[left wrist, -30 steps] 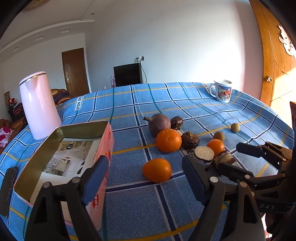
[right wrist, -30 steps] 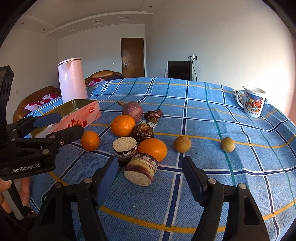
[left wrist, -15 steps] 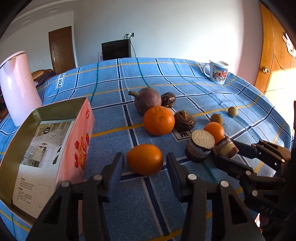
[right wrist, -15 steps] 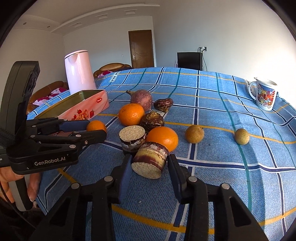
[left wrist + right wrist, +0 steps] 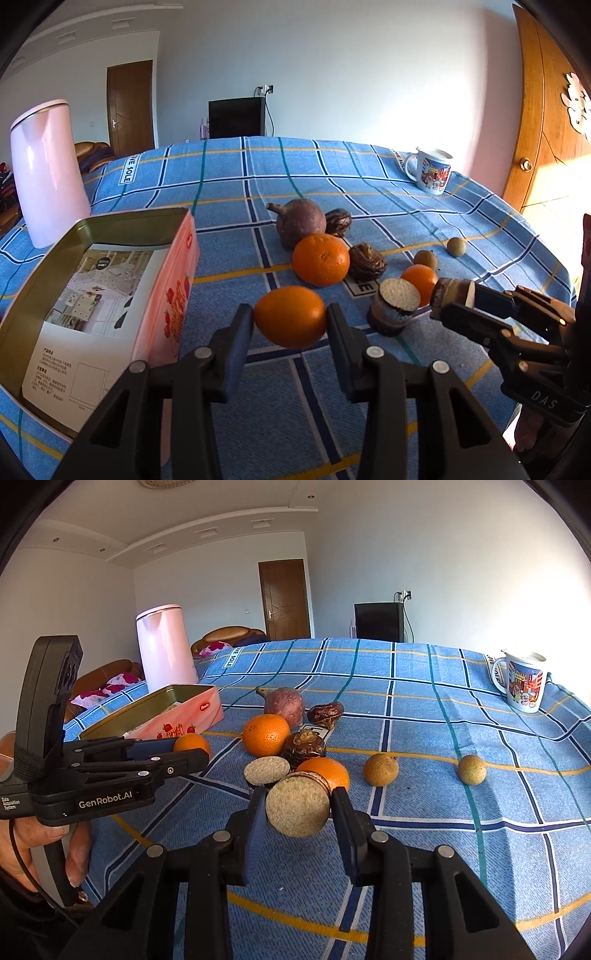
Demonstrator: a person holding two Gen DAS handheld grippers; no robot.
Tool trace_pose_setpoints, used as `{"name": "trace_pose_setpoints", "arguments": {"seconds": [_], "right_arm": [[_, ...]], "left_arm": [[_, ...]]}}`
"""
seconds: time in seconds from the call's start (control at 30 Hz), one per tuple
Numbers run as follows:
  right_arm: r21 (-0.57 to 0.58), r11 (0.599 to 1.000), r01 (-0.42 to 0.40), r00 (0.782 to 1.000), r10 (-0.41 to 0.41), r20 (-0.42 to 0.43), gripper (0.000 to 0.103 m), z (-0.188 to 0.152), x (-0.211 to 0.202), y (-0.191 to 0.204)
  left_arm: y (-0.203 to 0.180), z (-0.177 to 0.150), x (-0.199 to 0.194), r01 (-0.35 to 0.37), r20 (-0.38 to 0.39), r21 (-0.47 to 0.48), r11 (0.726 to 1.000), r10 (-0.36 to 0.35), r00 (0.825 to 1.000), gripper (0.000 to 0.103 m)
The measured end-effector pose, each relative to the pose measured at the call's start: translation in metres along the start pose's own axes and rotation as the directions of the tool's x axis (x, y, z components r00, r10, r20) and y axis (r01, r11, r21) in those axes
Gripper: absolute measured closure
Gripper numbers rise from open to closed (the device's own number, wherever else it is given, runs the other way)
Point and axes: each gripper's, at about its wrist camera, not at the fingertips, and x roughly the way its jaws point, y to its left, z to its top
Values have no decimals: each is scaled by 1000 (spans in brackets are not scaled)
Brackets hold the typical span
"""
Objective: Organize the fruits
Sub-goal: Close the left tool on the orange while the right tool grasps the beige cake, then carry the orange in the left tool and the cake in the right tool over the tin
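Observation:
My left gripper (image 5: 290, 319) is shut on an orange (image 5: 290, 316) and holds it just above the blue checked cloth, right of the open pink tin (image 5: 110, 280). My right gripper (image 5: 297, 806) is shut on a cut sugarcane piece (image 5: 297, 805), lifted off the cloth; it also shows in the left wrist view (image 5: 452, 293). A second sugarcane piece (image 5: 394, 308) stands on the cloth. Behind lie two oranges (image 5: 320, 254) (image 5: 419, 278), a purple passion fruit (image 5: 301, 221), two dark wrinkled fruits (image 5: 367, 261) and two small brown fruits (image 5: 381, 770).
A pink kettle (image 5: 48, 173) stands at the far left behind the tin. A printed mug (image 5: 432, 173) stands at the far right of the table. The left gripper's body (image 5: 110, 775) reaches in from the left in the right wrist view.
Both grippers have closed on their items and lifted them: the left on the near orange, the right on the sugarcane piece that lay on its side.

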Motion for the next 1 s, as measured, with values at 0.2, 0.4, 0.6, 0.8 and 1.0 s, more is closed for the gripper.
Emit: {"name": "trace_pose_setpoints", "arguments": {"seconds": [0.2, 0.4, 0.6, 0.8, 1.0], "right_arm": [[-22, 1000, -6, 999, 7, 53, 66, 8, -12, 8], [-58, 998, -40, 995, 45, 89, 66, 26, -16, 22], [-105, 992, -72, 990, 84, 111, 66, 45, -10, 41], [-166, 981, -99, 986, 120, 118, 66, 65, 3, 68], [-219, 965, -142, 981, 167, 99, 66, 81, 24, 97]], "left_arm": [[5, 6, -20, -32, 73, 11, 999, 31, 997, 61], [19, 9, -37, -75, 130, 3, 997, 74, 989, 61], [39, 10, -46, -111, 154, -26, 993, 114, 982, 61], [66, 13, -50, -143, 162, -79, 987, 154, 975, 61], [99, 17, -54, -176, 163, -132, 975, 196, 967, 61]]}}
